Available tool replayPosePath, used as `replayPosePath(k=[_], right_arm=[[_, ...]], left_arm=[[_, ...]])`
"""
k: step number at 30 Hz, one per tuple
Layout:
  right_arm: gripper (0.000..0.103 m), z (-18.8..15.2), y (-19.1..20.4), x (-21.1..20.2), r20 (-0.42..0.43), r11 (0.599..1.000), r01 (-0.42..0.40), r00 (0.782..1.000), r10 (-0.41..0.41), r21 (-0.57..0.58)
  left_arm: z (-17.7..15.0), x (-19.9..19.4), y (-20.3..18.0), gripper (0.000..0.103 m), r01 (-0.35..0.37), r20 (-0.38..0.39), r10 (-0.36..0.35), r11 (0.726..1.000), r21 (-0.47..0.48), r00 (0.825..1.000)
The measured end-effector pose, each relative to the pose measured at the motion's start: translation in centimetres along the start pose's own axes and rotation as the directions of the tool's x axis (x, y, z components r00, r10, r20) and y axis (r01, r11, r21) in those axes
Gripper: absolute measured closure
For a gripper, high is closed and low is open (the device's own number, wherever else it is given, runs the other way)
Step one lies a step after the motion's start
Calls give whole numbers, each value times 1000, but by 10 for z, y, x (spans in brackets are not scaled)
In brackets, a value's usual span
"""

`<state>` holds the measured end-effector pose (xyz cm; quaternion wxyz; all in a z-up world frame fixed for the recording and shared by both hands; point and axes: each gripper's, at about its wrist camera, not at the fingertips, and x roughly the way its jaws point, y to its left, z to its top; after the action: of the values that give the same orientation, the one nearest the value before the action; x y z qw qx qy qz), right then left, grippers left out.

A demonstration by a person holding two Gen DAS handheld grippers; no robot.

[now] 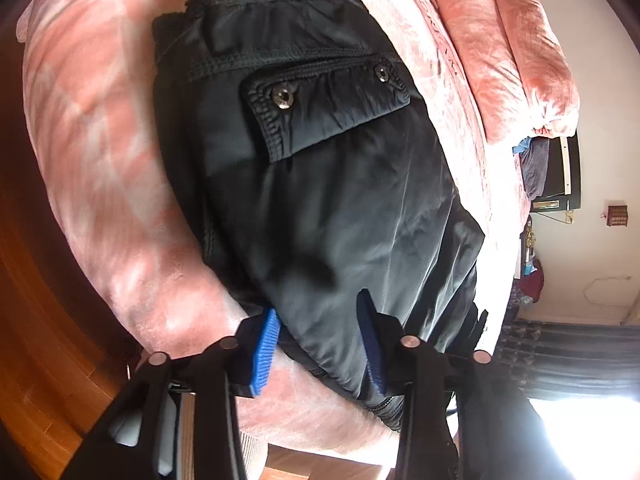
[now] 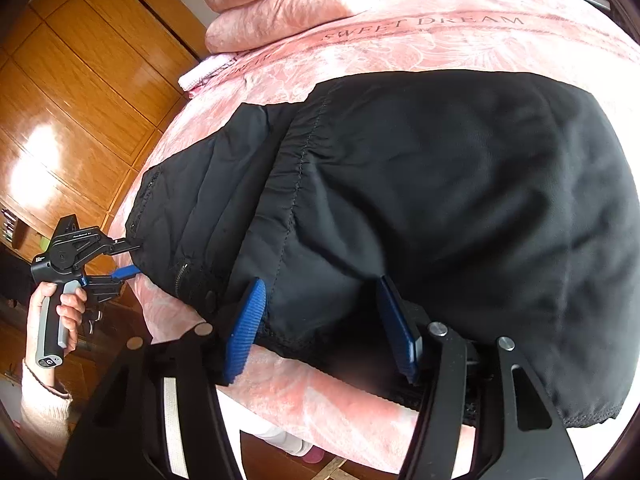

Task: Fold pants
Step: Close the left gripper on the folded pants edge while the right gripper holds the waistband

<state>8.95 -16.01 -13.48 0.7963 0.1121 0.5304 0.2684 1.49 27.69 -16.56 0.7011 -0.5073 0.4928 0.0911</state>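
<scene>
Black padded pants (image 1: 320, 184) lie folded in a thick stack on a pink bed (image 1: 100, 160); a flap pocket with two metal snaps (image 1: 283, 98) faces up. My left gripper (image 1: 320, 336) is open, its blue pads straddling the stack's near edge without pinching it. In the right wrist view the pants (image 2: 440, 208) spread wide over the bed edge. My right gripper (image 2: 324, 320) is open, its pads on either side of the near hem. The left gripper also shows in the right wrist view (image 2: 130, 258), open at the pants' left corner, held by a hand.
A folded pink duvet (image 2: 296, 4) lies at the head of the bed (image 2: 400, 40). A wooden wardrobe (image 2: 80, 112) stands to the left of the bed. Wooden floor (image 1: 44, 360) lies below the bed edge. Dark curtains and clutter (image 1: 560, 352) are at the right.
</scene>
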Motion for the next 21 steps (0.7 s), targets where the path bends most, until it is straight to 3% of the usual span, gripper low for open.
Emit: replayPosePath(k=[6,10,14,18,19,21], right_arm=[[42,-1,1,2,-1,1000,10,1000,-10,-14],[42,-1,-2,2,-5,1000,5,1000,-5,-4],[42,-1,-2,3,-7,1000,9,1000,-9,-11],[42,1,-2,2,-8,1000,3,1000,-3,-10],[42,1,-2,1,-8,1000,2,1000,-2,-6],[42,1,-2,-1,-7,1000,1,1000,-1,-1]], left_arm=[[-1,0,-7,99,-64,51,62,997,37,997],[-15,-9,-11,100,-132,91,128,990,42,988],[-13,1,2,100,-134,79,133,991,12,988],[-9,10,-5,99,-177,92,172,983,50,981],[-10,9,-8,97,-189,94,182,980,64,979],[-9,3,-8,85,-194,96,188,979,61,978]])
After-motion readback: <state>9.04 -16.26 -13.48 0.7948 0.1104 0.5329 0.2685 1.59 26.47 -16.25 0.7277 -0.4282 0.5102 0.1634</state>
